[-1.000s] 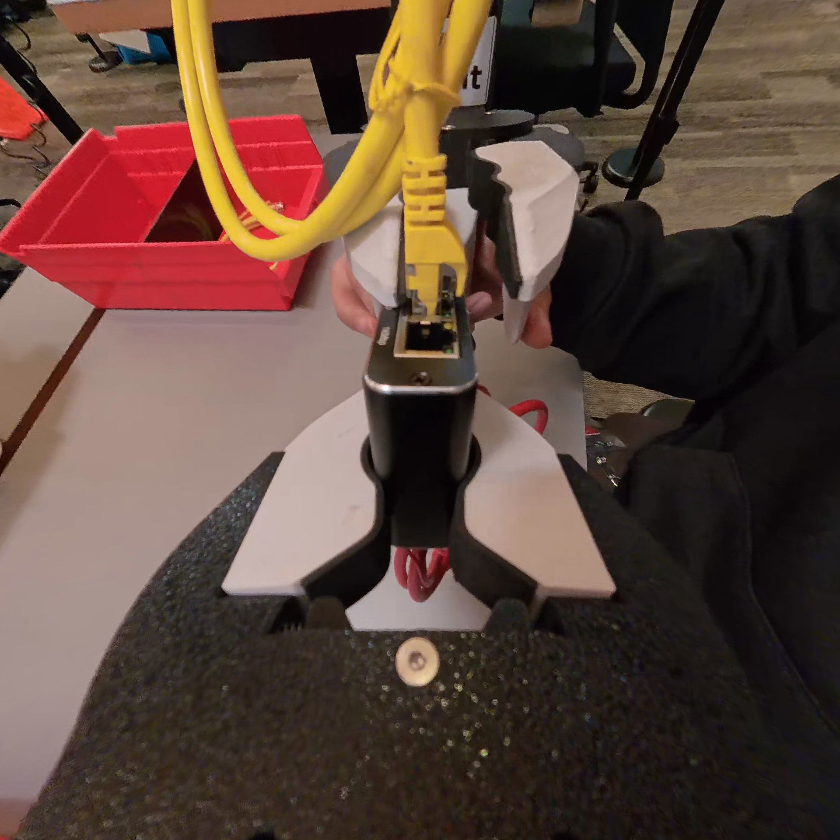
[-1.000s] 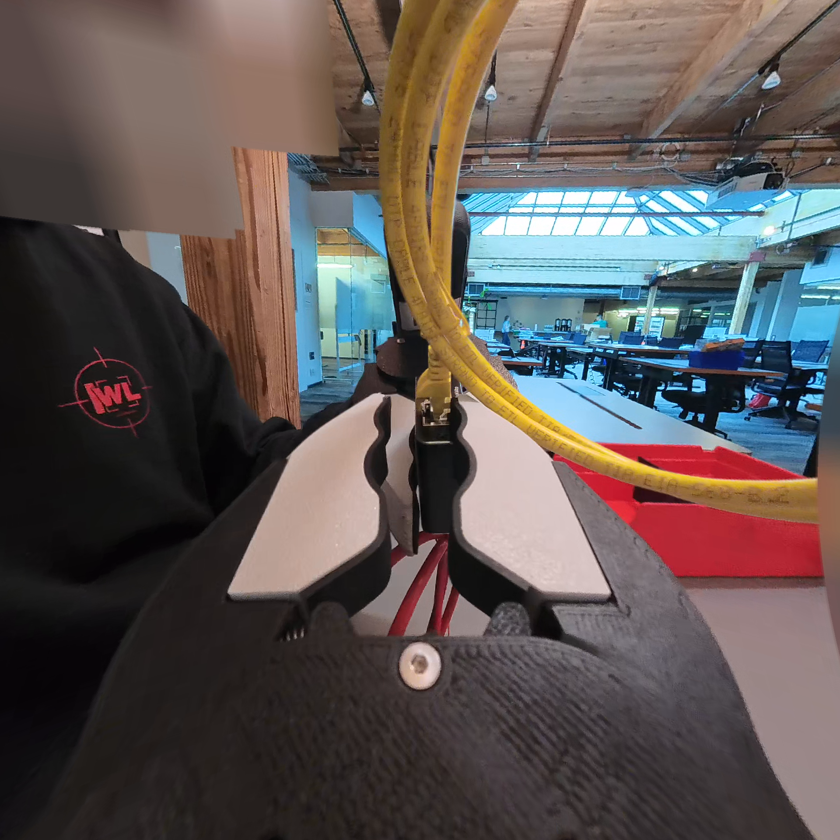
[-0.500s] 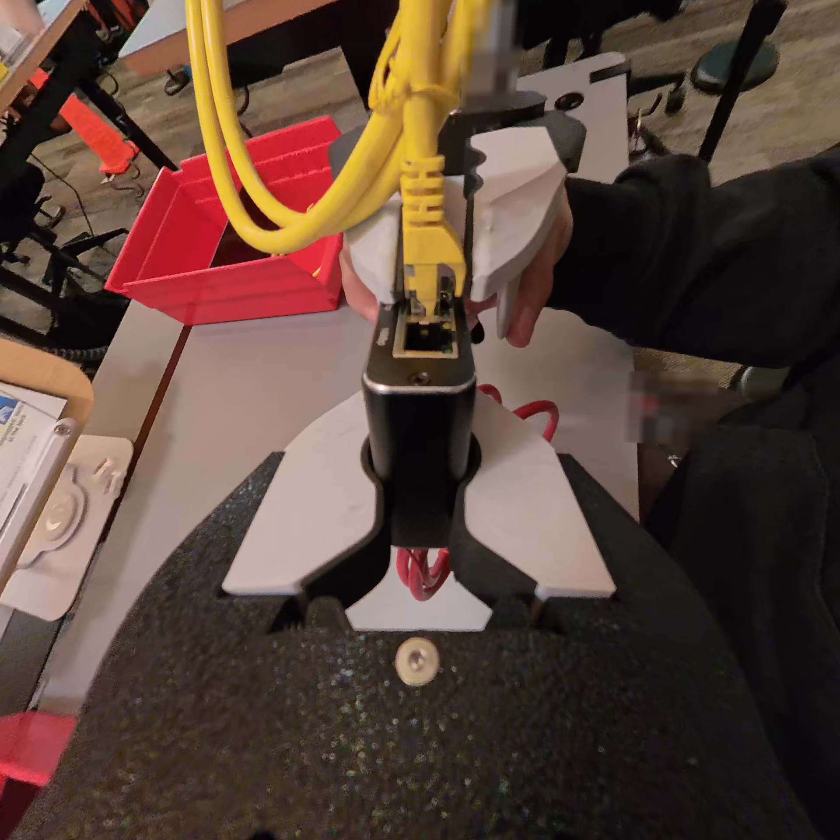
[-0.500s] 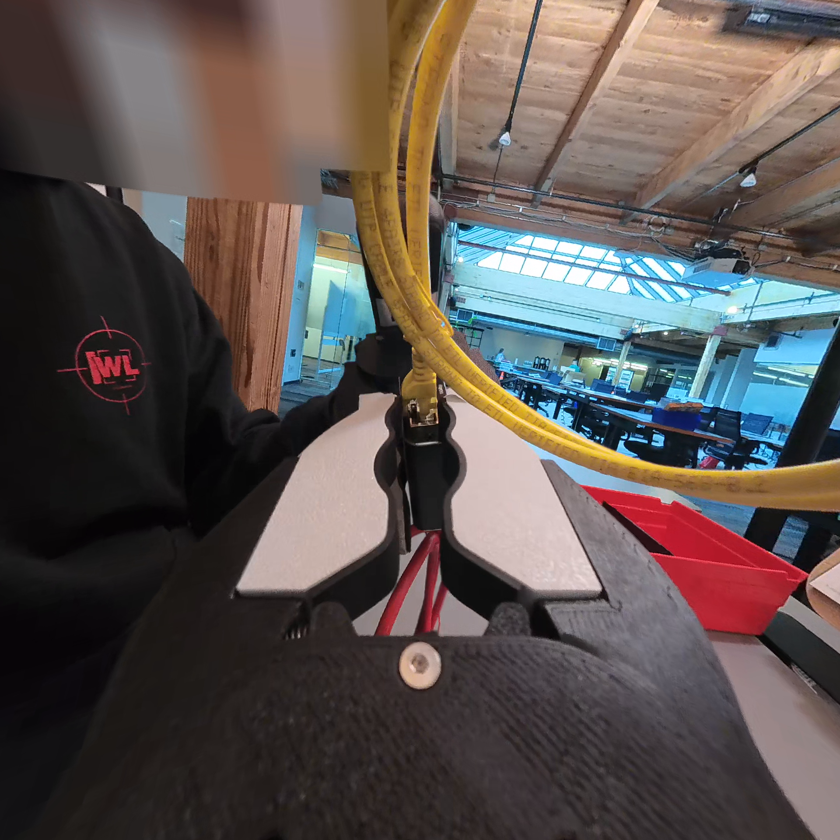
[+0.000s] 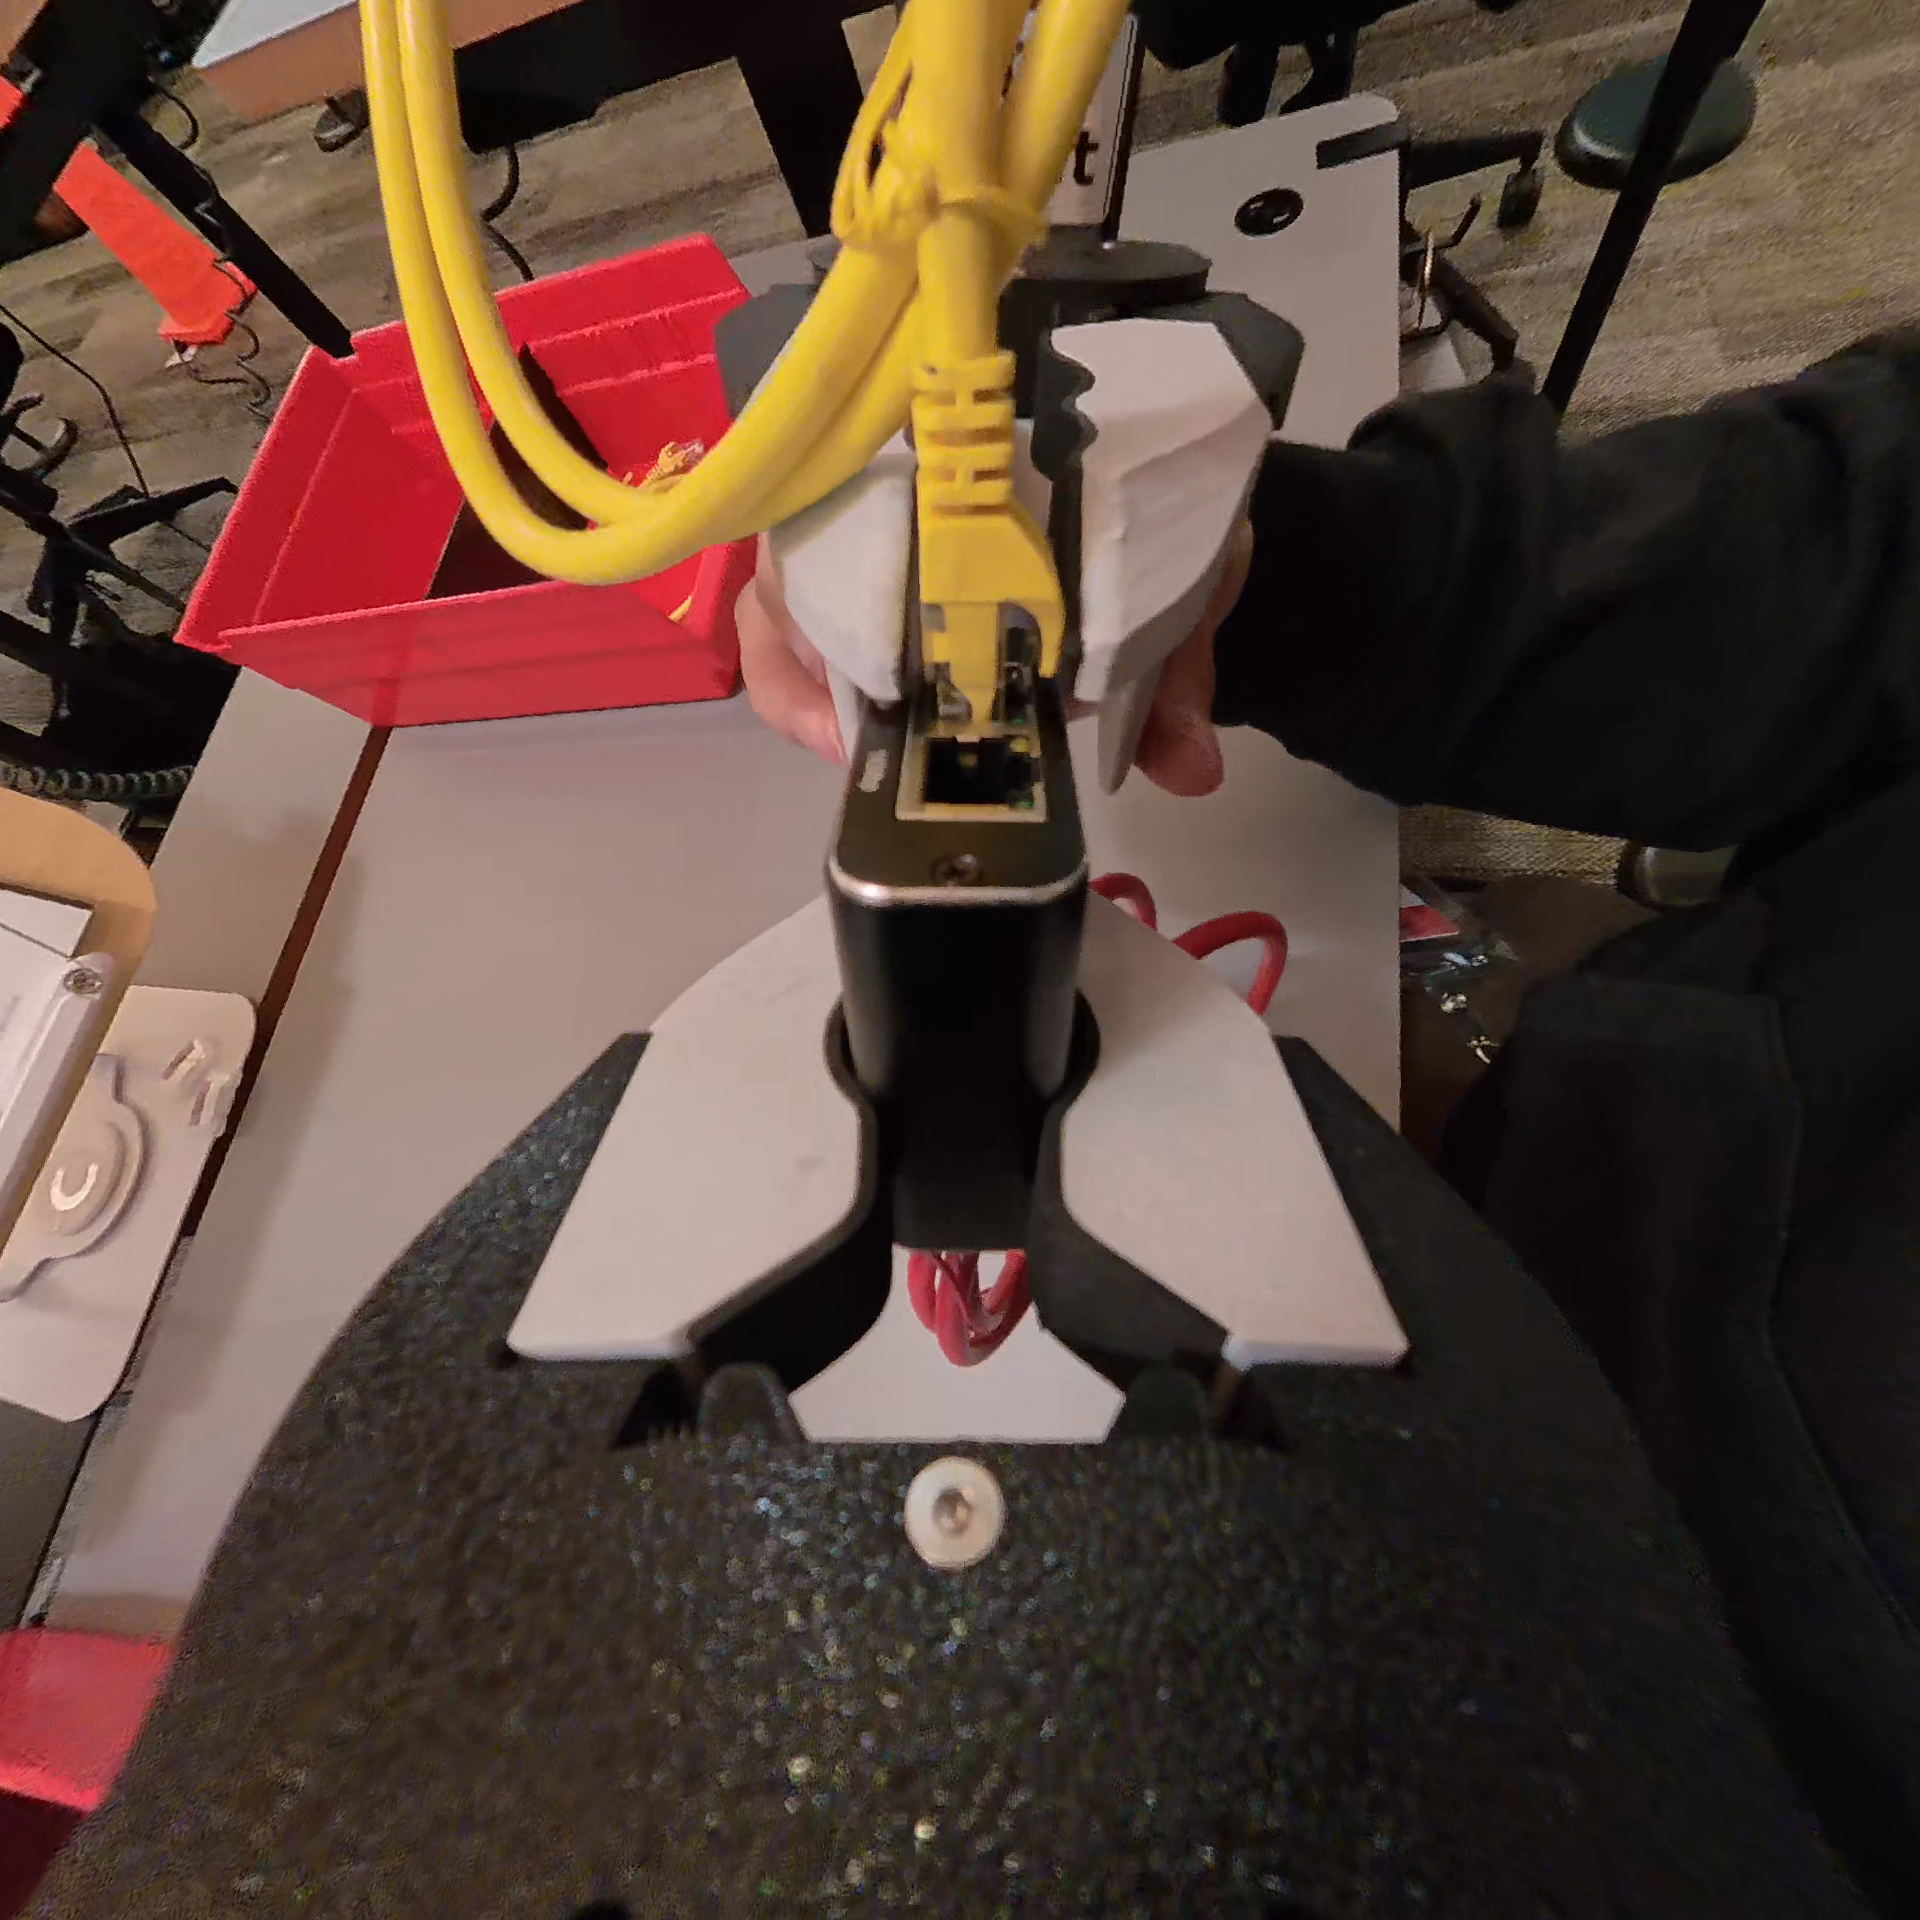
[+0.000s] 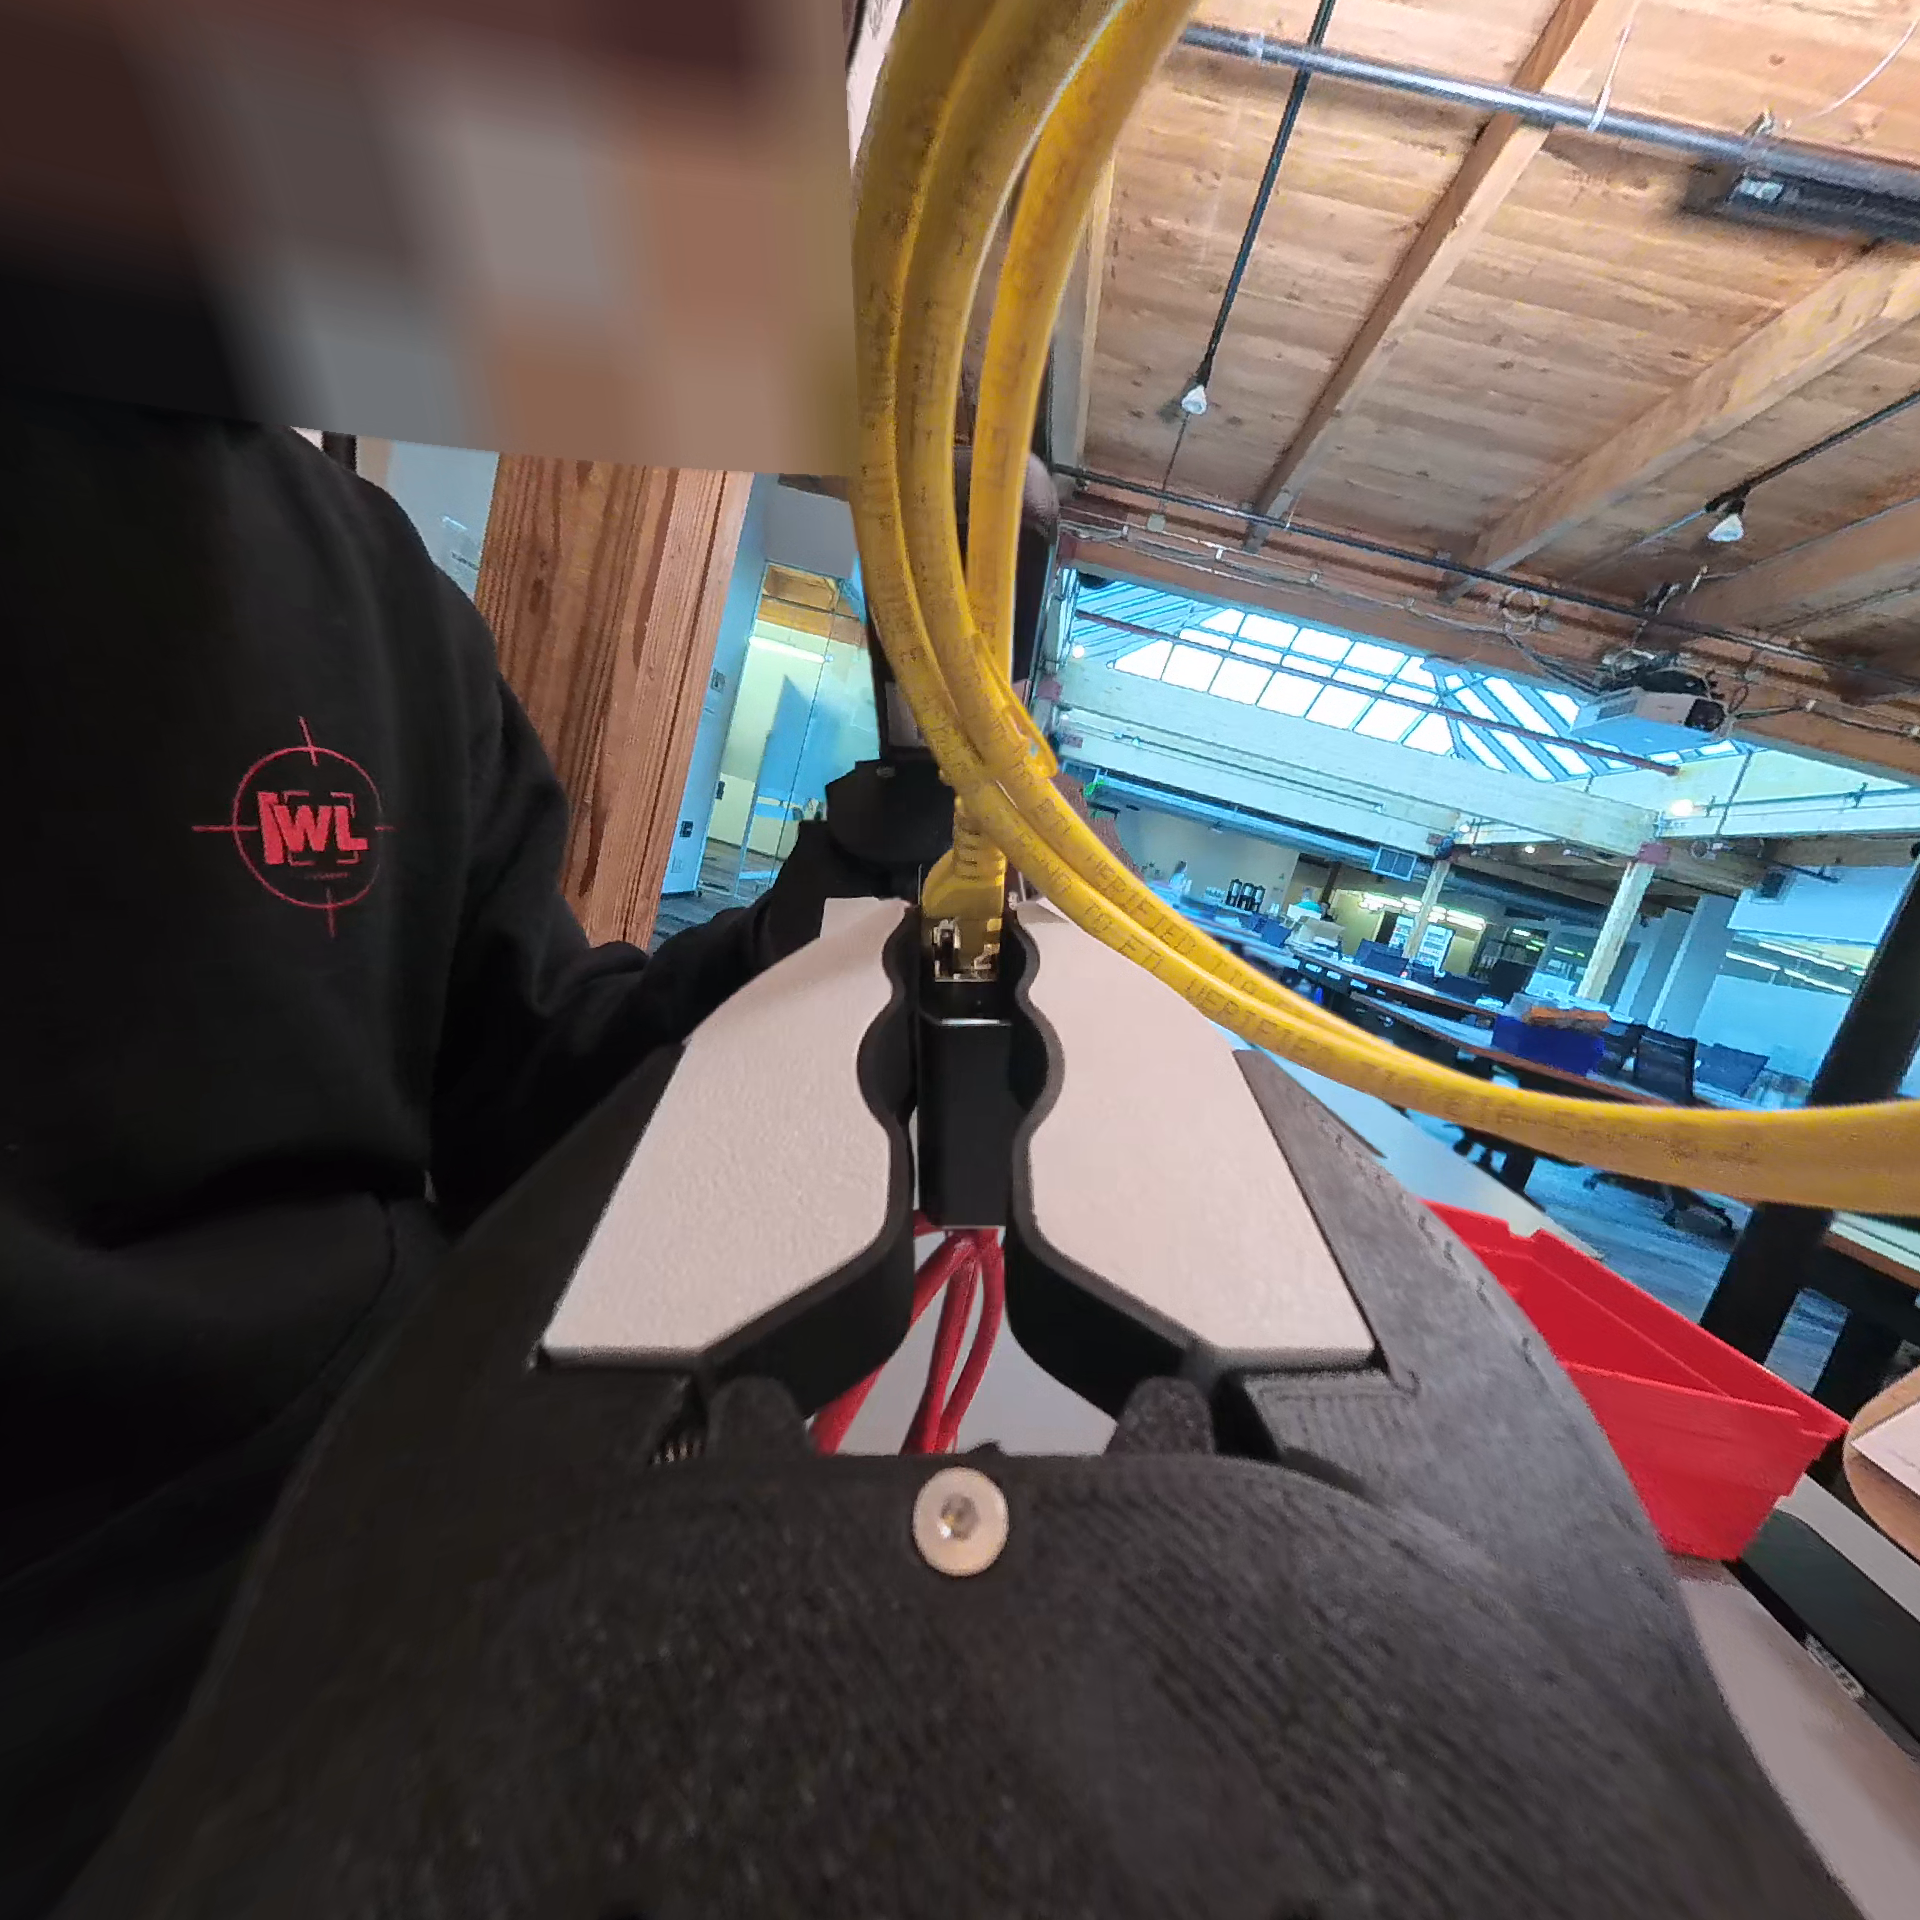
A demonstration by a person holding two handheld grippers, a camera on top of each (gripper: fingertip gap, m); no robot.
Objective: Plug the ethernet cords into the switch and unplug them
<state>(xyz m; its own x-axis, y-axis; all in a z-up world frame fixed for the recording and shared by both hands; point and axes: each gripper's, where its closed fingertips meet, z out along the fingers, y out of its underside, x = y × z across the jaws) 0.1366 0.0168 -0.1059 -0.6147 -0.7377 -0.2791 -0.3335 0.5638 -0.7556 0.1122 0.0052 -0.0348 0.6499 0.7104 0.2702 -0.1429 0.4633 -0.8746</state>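
Observation:
My left gripper [image 5: 961,935] is shut on the near end of the black switch [image 5: 956,997] and holds it above the table, ports facing up. The nearest port [image 5: 971,779] is empty. A yellow ethernet plug [image 5: 971,582] sits in the port beyond it, and its cable [image 5: 447,312] loops up and left. My right gripper [image 6: 961,920] points upward from the far side. It is shut on the switch's far end [image 6: 961,1101], with the yellow plug [image 6: 966,935] between its tips. Its white fingers [image 5: 1153,499] flank the plug in the left wrist view.
A red bin [image 5: 468,644] stands on the grey table [image 5: 571,883] at the back left and also shows in the right wrist view [image 6: 1621,1340]. A coiled red cable [image 5: 1236,935] lies on the table under the switch. A white plate [image 5: 104,1143] lies at the left. A person's black sleeve [image 5: 1558,623] fills the right.
The right gripper's fingers have closed in from a wider gap onto the switch's far end and the plug. Both grippers and the switch have shifted together, and the right view now tilts higher.

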